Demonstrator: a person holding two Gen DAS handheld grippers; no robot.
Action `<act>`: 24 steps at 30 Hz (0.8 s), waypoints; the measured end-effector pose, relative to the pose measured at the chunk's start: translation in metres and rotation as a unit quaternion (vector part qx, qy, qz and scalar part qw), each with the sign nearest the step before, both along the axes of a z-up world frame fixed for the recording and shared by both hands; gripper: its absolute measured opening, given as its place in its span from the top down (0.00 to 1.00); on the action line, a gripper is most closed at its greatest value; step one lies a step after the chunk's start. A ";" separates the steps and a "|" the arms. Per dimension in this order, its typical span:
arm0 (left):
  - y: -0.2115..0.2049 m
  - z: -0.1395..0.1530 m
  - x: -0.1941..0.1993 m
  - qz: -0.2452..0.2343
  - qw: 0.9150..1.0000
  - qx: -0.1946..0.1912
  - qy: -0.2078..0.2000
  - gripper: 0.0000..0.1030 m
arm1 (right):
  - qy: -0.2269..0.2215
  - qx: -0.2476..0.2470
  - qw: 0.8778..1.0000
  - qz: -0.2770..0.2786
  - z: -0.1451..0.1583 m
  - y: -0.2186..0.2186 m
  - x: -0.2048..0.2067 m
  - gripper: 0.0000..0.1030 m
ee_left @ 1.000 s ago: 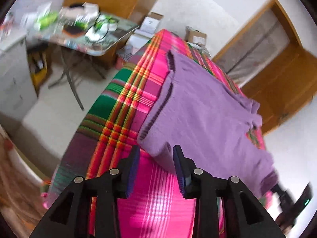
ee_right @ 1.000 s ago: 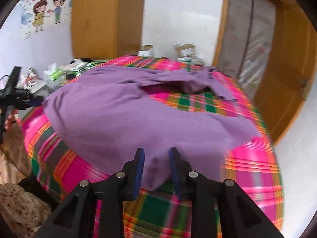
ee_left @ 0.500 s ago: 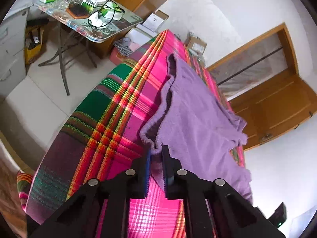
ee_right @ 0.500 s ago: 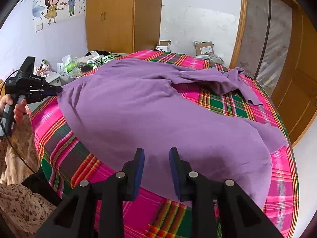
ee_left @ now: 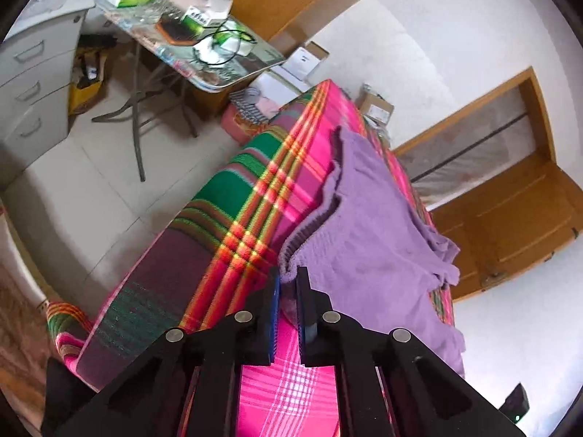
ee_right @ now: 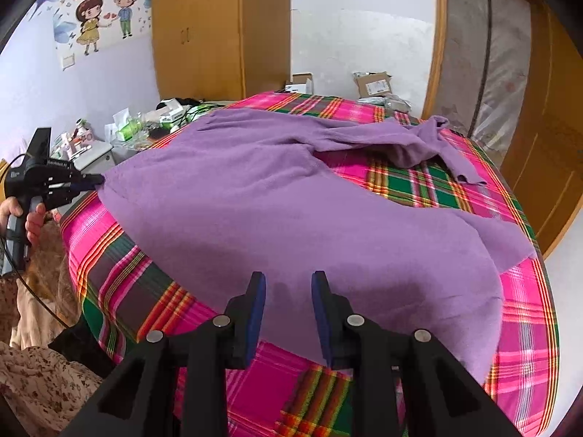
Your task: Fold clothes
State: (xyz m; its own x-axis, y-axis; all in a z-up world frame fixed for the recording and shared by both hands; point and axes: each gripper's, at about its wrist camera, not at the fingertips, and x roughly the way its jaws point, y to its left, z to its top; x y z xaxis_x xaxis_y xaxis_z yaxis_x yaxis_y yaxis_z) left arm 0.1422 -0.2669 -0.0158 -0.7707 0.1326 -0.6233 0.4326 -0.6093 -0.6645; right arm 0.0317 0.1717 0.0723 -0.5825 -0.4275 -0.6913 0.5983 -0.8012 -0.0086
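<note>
On the bed, over a bright pink, green and orange plaid blanket (ee_right: 430, 182), lies one purple knitted long-sleeved sweater (ee_right: 277, 200), spread nearly flat, body across the middle of the blanket, one sleeve crumpled toward the far side, the other draped toward the bed's right edge.

Left gripper (ee_left: 288, 291), black frame with blue pads: jaws closing, almost together, pinching the ribbed hem corner of the sweater at the bed's left edge. In the right wrist view the same gripper (ee_right: 95, 179) meets that corner of the fabric, held by a person's hand (ee_right: 25, 215) on its grip.

Right gripper (ee_right: 288, 302), same make: jaws apart with a clear gap, hovering over the near edge of the sweater; the pads do not press on the cloth.

Surroundings, left of the bed: cluttered folding table (ee_left: 233, 80) with boxes, cables and green packets; grey drawer cabinet (ee_left: 32, 83). Far wall: cardboard boxes (ee_right: 373, 85) on the floor, wooden wardrobe (ee_right: 218, 32), cartoon wall sticker (ee_right: 105, 18), wooden door (ee_left: 517, 225) at right.
</note>
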 end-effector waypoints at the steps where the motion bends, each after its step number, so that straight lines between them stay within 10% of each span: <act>1: 0.002 0.000 -0.001 0.000 1.000 -0.008 -0.005 0.92 | 0.002 -0.004 1.000 -0.004 0.002 0.006 -0.001 0.74; 19: 0.060 0.071 -0.010 -0.017 0.981 -0.179 0.066 0.86 | -0.045 -0.129 0.962 -0.235 0.000 0.169 -0.066 0.72; 24: 0.112 0.075 -0.057 -0.149 0.971 -0.160 0.094 0.81 | -0.075 -0.171 0.948 -0.257 -0.014 0.194 -0.091 0.70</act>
State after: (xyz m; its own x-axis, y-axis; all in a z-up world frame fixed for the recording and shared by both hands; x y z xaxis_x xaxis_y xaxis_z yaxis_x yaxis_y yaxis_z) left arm 0.0854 -0.1548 0.0596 -0.8322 0.1896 -0.5211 0.0950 -0.8771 -0.4708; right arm -0.0592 0.3659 0.0582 -0.6804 -0.3279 -0.6554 0.1023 -0.9281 0.3581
